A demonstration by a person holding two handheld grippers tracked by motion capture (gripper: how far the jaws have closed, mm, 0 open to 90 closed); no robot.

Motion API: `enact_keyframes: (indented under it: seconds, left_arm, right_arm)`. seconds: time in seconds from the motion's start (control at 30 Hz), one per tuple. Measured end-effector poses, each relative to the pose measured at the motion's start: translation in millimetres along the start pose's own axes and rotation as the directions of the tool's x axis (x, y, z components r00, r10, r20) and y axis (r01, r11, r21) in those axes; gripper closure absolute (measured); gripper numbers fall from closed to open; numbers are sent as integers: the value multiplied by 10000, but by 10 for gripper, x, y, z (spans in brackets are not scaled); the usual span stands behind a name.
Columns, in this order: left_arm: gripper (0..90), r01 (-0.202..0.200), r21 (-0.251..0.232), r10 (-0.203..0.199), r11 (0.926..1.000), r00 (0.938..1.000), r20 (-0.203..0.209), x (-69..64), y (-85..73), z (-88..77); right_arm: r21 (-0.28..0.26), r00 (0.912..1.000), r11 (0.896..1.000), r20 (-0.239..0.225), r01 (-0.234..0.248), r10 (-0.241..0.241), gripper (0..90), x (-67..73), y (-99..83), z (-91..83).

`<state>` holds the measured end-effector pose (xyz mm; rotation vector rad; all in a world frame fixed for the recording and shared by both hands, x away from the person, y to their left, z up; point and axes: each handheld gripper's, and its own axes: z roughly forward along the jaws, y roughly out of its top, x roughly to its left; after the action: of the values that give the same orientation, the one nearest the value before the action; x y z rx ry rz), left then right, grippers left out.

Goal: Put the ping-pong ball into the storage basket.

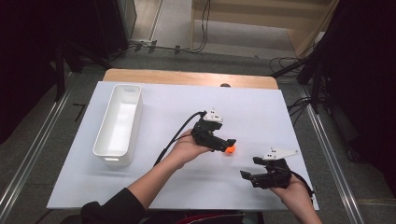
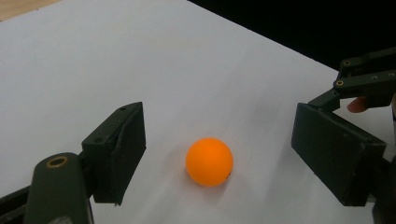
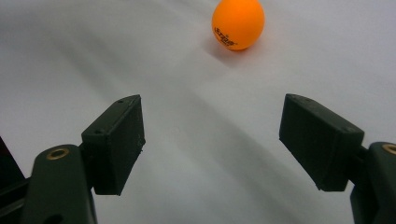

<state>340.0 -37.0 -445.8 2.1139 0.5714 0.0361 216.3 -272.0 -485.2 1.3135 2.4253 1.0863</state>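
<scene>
An orange ball (image 1: 229,150) rests on the white table top (image 1: 261,116), right of centre. My left gripper (image 1: 226,144) is held over it from the left, open. In the left gripper view the ball (image 2: 209,161) lies on the table between the two spread jaws of the left gripper (image 2: 224,133), touching neither. My right gripper (image 1: 251,167) hovers near the table's front right, open and holding nothing, its jaws turned toward the ball. The right gripper view has the ball (image 3: 238,24) well beyond the fingertips of the right gripper (image 3: 212,126). The right gripper (image 2: 369,79) also appears past the ball.
A long white bin (image 1: 119,122) stands lengthwise at the table's left side. A wooden strip (image 1: 187,77) runs along the far edge. Cables and dark stands surround the table on the floor.
</scene>
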Motion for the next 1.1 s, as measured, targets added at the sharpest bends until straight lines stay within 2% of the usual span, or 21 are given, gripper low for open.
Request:
enact_keyframes:
  seconds: [0.1, 0.53, 0.73, 0.9, 1.1]
  left_arm:
    - [174, -137, 64, 137, 9999, 9999, 5, -7, 13, 53]
    - [174, -50, 183, 50, 9998, 10000, 2, -2, 93, 251]
    - [174, -75, 134, 75, 9999, 10000, -10, 0, 122, 271]
    - [174, -113, 158, 115, 9998, 9998, -144, -5, 98, 305]
    - [174, -64, -2, 64, 10000, 9999, -91, -5, 72, 329]
  right_arm:
    - [-13, 10000, 10000, -12, 10, -10, 207, -1, 0, 0]
    - [3, 10000, 10000, -19, 72, -72, 207, -2, 2, 4]
    - [-15, 9999, 9999, -30, 103, -103, 207, -2, 3, 4]
    - [2, 10000, 10000, -30, 84, -84, 207, -1, 3, 7]
    - [6, 10000, 10000, -76, 54, -54, 207, 6, 5, 10]
